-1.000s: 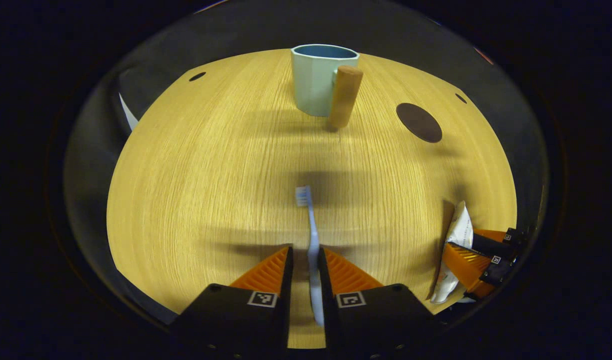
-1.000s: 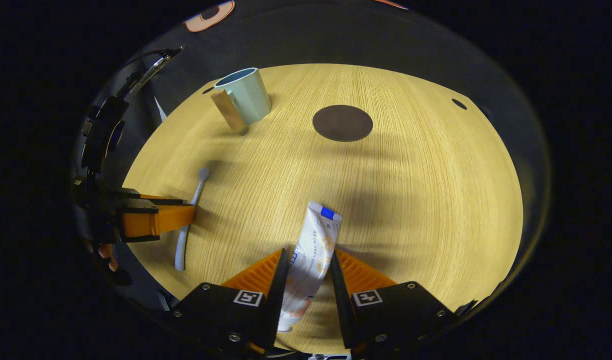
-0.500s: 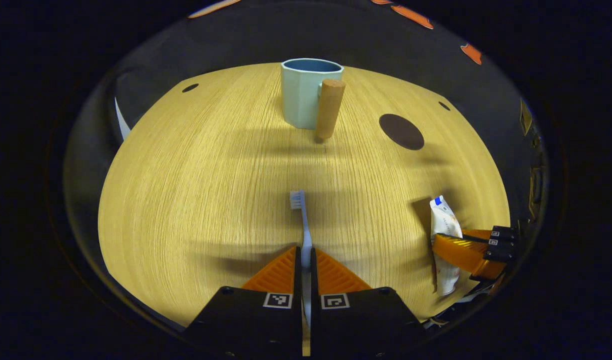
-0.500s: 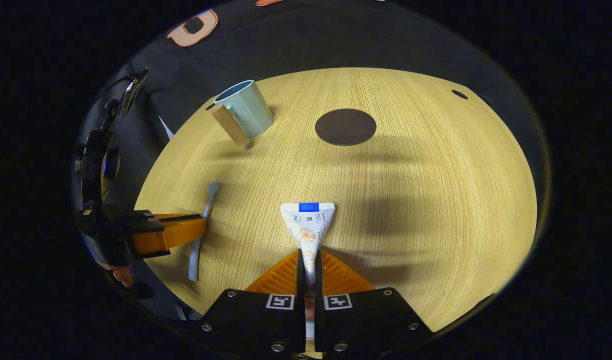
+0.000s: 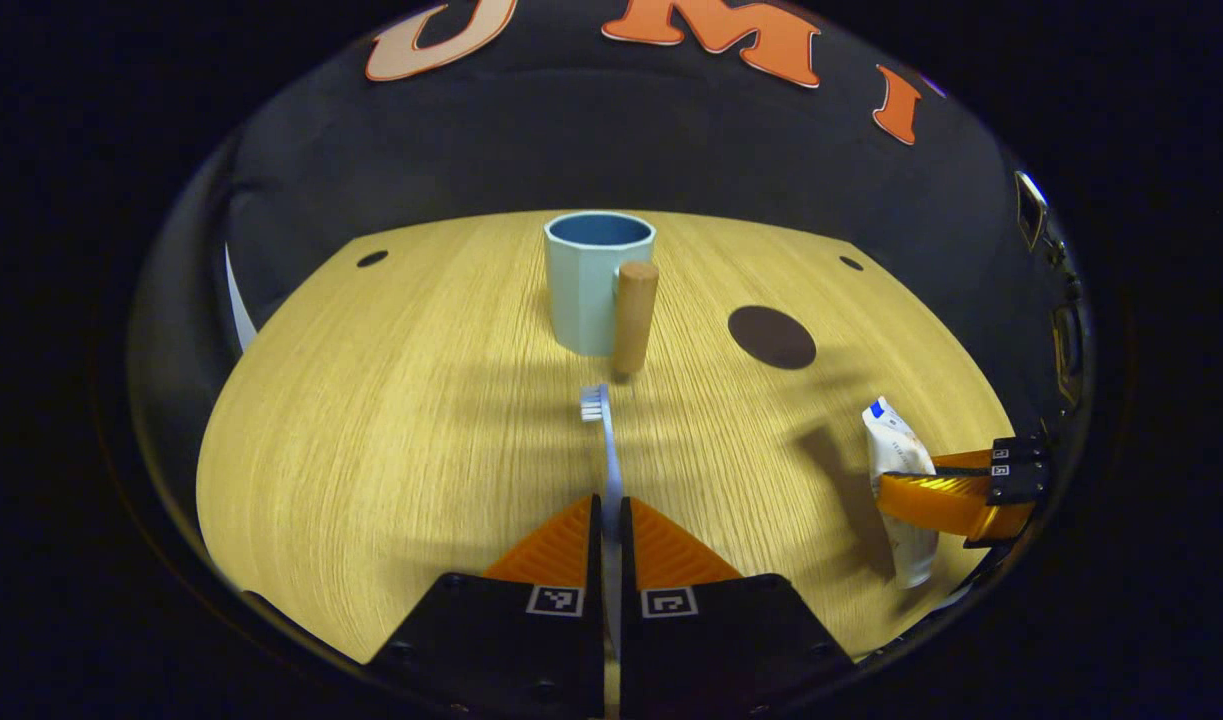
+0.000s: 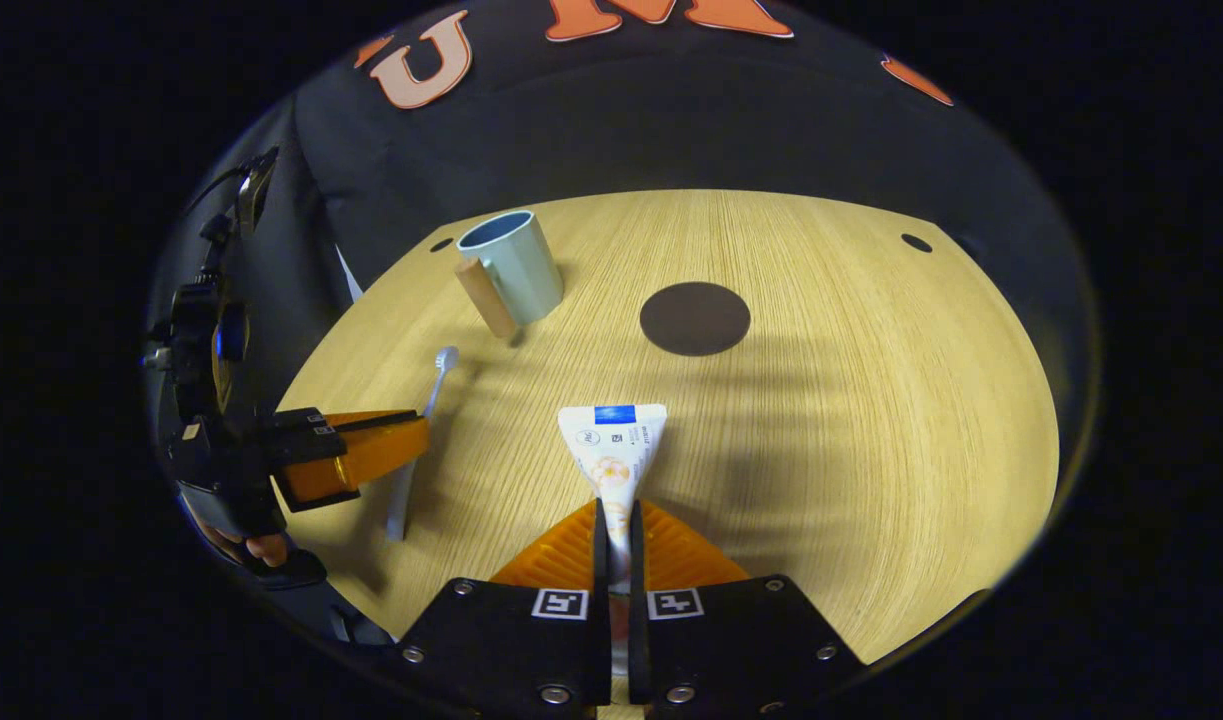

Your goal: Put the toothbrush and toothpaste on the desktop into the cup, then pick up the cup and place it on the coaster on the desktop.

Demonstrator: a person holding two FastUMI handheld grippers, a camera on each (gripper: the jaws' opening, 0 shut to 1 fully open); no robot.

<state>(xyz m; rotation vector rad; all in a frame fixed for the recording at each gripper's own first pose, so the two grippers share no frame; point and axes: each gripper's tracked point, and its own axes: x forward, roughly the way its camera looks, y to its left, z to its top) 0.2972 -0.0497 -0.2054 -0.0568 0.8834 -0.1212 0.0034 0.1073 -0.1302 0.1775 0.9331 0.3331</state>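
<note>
My left gripper is shut on the pale blue toothbrush, whose bristled head points at the cup and is raised off the desktop. The light blue cup with a wooden handle stands upright at the back of the table. My right gripper is shut on the white toothpaste tube, its flat crimped end pointing forward above the table. The dark round coaster lies right of the cup. The right gripper view also has the left gripper and toothbrush at left.
The round wooden table has small dark holes near its back rim. A hand holds the left gripper's body at the left of the right gripper view. A white sheet edge shows past the table's left rim.
Both grippers went from open around their items to shut on them. Both then lifted and tilted up, raising the toothbrush and the toothpaste off the table.
</note>
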